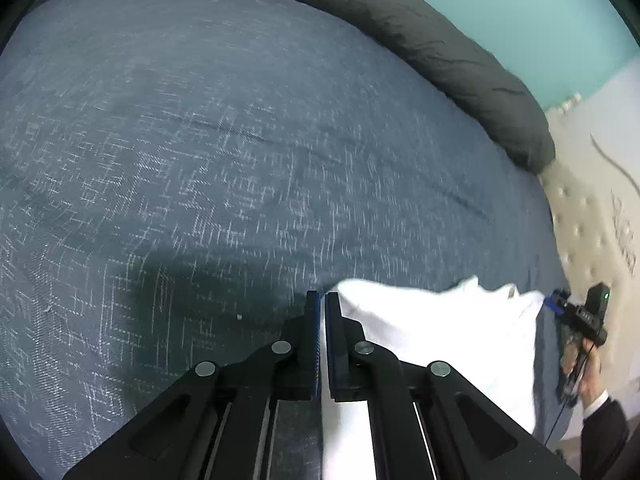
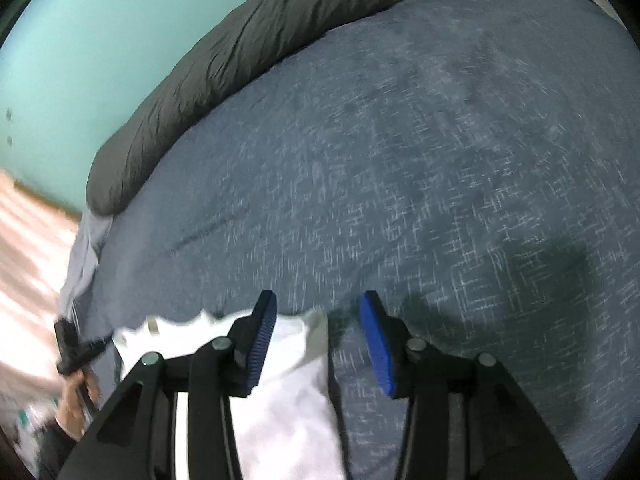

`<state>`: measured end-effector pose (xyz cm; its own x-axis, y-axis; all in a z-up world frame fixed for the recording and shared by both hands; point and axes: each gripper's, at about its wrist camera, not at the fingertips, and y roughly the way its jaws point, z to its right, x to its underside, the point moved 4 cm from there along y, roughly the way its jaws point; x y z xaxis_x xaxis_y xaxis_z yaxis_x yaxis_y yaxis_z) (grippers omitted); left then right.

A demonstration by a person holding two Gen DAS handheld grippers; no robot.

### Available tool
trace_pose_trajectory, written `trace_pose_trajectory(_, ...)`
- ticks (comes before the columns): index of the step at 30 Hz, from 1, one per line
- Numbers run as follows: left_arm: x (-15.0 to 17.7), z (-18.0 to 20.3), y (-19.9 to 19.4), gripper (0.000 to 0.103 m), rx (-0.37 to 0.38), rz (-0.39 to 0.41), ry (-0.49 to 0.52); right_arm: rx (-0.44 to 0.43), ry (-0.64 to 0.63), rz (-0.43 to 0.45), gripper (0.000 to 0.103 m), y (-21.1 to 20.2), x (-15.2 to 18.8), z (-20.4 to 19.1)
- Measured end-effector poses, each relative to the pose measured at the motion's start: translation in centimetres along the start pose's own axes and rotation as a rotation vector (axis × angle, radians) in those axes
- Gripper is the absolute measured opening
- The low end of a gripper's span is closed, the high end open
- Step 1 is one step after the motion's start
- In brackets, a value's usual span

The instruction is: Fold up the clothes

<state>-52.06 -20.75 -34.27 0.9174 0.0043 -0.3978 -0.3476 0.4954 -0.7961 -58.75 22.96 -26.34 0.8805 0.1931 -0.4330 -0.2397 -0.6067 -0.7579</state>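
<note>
The left claw (image 1: 322,300) is pressed together beside the white garment (image 1: 440,340) at five o'clock on the bed (image 1: 200,160); the right claw (image 2: 318,312) stands spread above its edge. Keep corners level, cloth taut.

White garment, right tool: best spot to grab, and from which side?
Take the white garment at its near right edge, coming in from the bare bedspread on the right. That edge lies between the open right tool fingers; the left tool looks shut at the opposite edge.
</note>
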Motion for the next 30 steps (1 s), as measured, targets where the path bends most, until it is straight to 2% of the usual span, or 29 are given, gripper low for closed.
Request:
trace_pose_trajectory(7, 1.1, -0.3, -0.4, 0.005, -0.03, -0.022, 0.019, 0.083, -0.149, -0.012, 0.045, 1.4, 0.9, -0.9)
trace_pose_trajectory(11, 0.7, 0.2, 0.9, 0.006, -0.037, -0.031, 0.053, 0.13, -0.234, -0.019, 0.045, 2.1, 1.4, -1.4)
trace_pose_trajectory(12, 0.5, 0.4, 0.9, 0.008, -0.025, -0.021, 0.056, 0.142, -0.256, -0.02, 0.045, 2.3, 1.5, -1.6)
trace_pose_trajectory(14, 0.3, 0.7, 1.1, 0.023, -0.013, -0.003, 0.058, 0.165, -0.298, -0.024, 0.045, 2.7, 1.7, -1.8)
trace_pose_trajectory(16, 0.0, 0.9, 1.3, 0.027, -0.008, 0.01, 0.054, 0.171, -0.31, -0.013, 0.045, 3.3, 1.5, -2.4)
trace_pose_trajectory(21, -0.6, 1.0, 1.9, 0.028, 0.01, 0.02, 0.058, 0.192, -0.328, -0.002, 0.045, 4.7, 0.4, -3.5)
trace_pose_trajectory(25, -0.9, 1.3, 1.9, 0.028, 0.052, 0.039, 0.062, 0.188, -0.338, -0.005, 0.045, 5.9, 0.3, -3.9)
trace_pose_trajectory(27, -1.1, 1.3, 2.0, 0.028, 0.063, 0.045, 0.06, 0.187, -0.339, 0.005, 0.044, 6.2, 0.3, -4.0)
trace_pose_trajectory(30, -1.2, 1.3, 2.3, 0.028, 0.082, 0.05, 0.051, 0.183, -0.33, 0.032, 0.026, 6.4, 0.3, -4.1)
